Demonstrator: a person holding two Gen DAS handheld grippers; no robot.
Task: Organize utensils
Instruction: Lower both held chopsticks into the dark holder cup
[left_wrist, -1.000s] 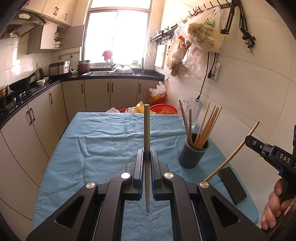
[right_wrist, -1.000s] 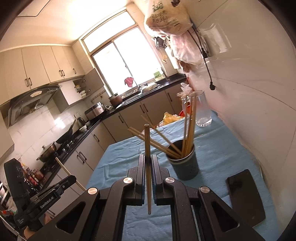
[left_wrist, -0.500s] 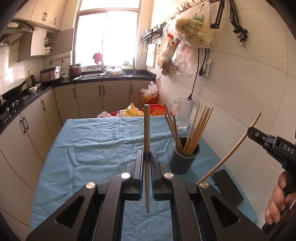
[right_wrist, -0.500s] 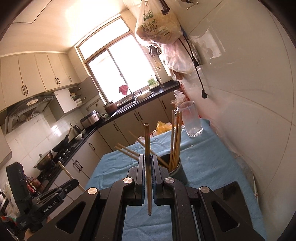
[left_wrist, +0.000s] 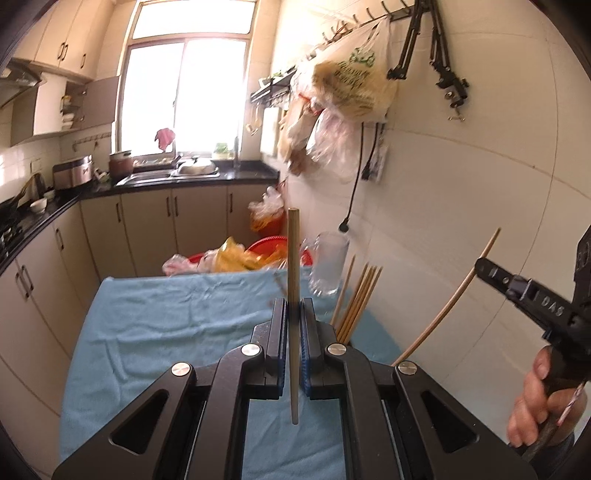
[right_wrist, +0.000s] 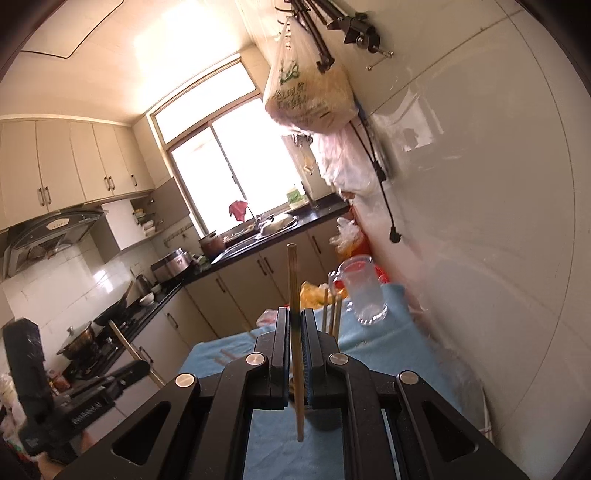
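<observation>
Legible writing is limited. In the left wrist view the right gripper (left_wrist: 480, 265) carries the letters "DAS", seen inverted, on its black body. The hanging plastic bag (right_wrist: 308, 98) bears green printed characters, too blurred to read. The lettering on the left gripper's body in the right wrist view is smeared and unreadable.

The left gripper (left_wrist: 293, 325) is clamped on a wooden chopstick (left_wrist: 294, 306). The stick's long axis runs straight up the frame between the blue-lined pads, one end above the fingertips and the other hanging below them over the blue cloth (left_wrist: 166, 325).

The right gripper (right_wrist: 295, 332) is likewise closed tight on a second chopstick (right_wrist: 294, 295), long axis near vertical in its own view. From the left wrist camera this second stick slants from lower left to upper right, tip pointing toward the white tiled wall.

Further chopsticks (left_wrist: 360, 295) stand bundled just right of the left gripper, leaning right; their container is hidden behind the gripper. A glass mug (right_wrist: 364, 291) stands on the cloth near the wall, beyond the bundle.
</observation>
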